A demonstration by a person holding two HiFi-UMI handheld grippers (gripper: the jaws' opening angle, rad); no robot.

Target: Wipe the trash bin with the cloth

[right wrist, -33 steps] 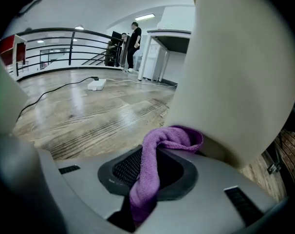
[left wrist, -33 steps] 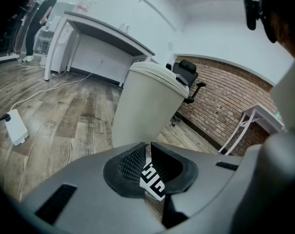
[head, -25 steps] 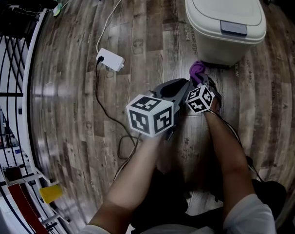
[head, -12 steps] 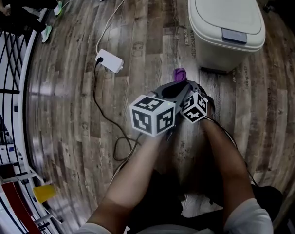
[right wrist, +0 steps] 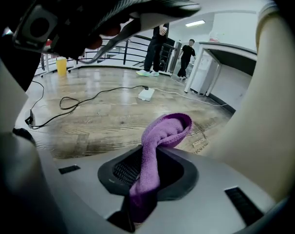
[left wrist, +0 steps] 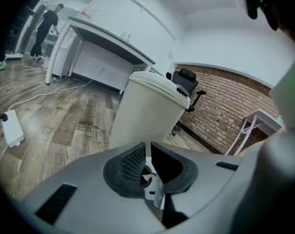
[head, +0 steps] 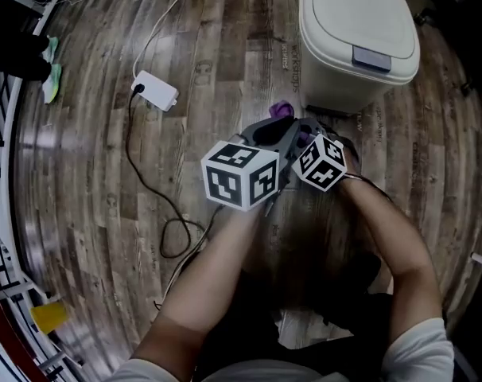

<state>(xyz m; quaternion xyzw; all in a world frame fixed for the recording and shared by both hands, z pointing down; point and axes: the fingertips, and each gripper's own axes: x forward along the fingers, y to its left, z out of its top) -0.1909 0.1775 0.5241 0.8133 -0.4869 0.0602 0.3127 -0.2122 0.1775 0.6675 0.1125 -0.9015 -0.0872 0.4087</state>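
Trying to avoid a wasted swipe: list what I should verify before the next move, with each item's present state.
1. Cloth held: ok; right gripper jaws are shut on the purple cloth.
2. Cloth against the trash bin: not ok; floor shows between them.
3. Closed lid: ok.
4. Left gripper parked shut: ok; jaws together.
5. Floor cable away from the bin: ok; it lies well to the left.

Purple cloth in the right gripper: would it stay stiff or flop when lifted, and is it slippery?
Likely floppy: the purple cloth folds over in a limp loop above the right gripper. Probably light, since the pinch alone holds it up. Its fuzzy, towel-like surface suggests it should not slip easily from the fingers.
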